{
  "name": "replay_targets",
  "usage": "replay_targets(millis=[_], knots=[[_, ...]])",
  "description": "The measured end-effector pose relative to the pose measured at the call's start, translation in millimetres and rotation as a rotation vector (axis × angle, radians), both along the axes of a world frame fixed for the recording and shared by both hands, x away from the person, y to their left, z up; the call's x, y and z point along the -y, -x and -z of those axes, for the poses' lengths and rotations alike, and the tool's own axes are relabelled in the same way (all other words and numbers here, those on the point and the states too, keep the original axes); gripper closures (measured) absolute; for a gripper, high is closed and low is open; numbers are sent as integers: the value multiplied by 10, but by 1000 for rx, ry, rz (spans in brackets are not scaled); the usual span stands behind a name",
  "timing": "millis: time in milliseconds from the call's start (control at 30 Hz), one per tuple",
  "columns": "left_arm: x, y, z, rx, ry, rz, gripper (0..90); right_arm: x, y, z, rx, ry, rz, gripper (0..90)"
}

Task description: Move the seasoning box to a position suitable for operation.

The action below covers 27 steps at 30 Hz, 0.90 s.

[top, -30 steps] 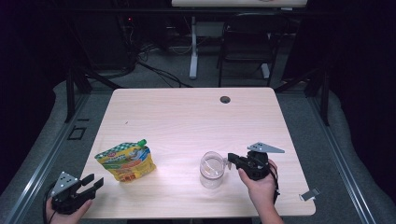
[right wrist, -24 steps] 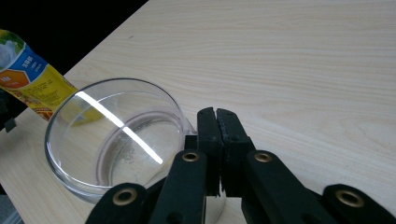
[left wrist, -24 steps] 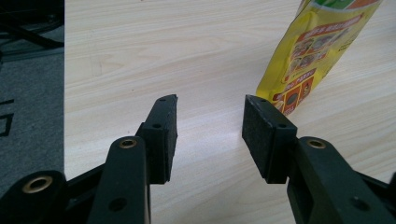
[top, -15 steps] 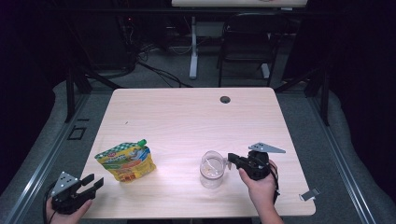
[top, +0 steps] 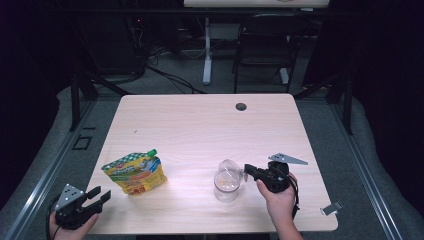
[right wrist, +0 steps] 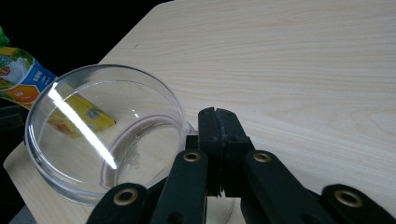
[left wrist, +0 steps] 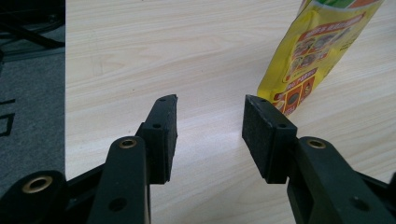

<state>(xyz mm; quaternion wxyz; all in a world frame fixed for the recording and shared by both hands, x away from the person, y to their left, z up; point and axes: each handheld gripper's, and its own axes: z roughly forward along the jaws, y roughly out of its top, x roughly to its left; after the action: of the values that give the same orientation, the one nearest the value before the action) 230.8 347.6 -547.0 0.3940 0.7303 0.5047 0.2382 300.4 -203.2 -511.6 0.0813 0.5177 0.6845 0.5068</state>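
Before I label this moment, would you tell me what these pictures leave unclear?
- Pouch print: too small in the high view; its top is cut off by the left gripper view's edge.
- What the right gripper jaws pinch: they meet beside the glass cup, hiding any handle.
- Dark spot on the table: too small to identify.

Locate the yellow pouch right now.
In the high view the yellow pouch stands on the table's front-left part, just ahead of the open left gripper and left of the clear cup.
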Motion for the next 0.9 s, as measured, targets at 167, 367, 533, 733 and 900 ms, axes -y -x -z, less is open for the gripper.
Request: replay_targets(millis=[167, 367, 533, 733, 900], knots=[[1, -1, 2, 0, -2, -1, 554, 24, -3, 38, -12, -39, 8, 898], [-6, 1, 0, -2, -4, -3, 554, 73, -13, 126, -62, -86, 23, 871], [-6, -2, 4, -2, -3, -2, 554, 117, -36, 175, -89, -174, 28, 859], [-10, 0, 2, -3, -7, -2, 553, 128, -39, 191, -92, -168, 35, 841], [-6, -1, 5, -4, -6, -2, 554, 144, -25, 189, -81, -143, 49, 830]])
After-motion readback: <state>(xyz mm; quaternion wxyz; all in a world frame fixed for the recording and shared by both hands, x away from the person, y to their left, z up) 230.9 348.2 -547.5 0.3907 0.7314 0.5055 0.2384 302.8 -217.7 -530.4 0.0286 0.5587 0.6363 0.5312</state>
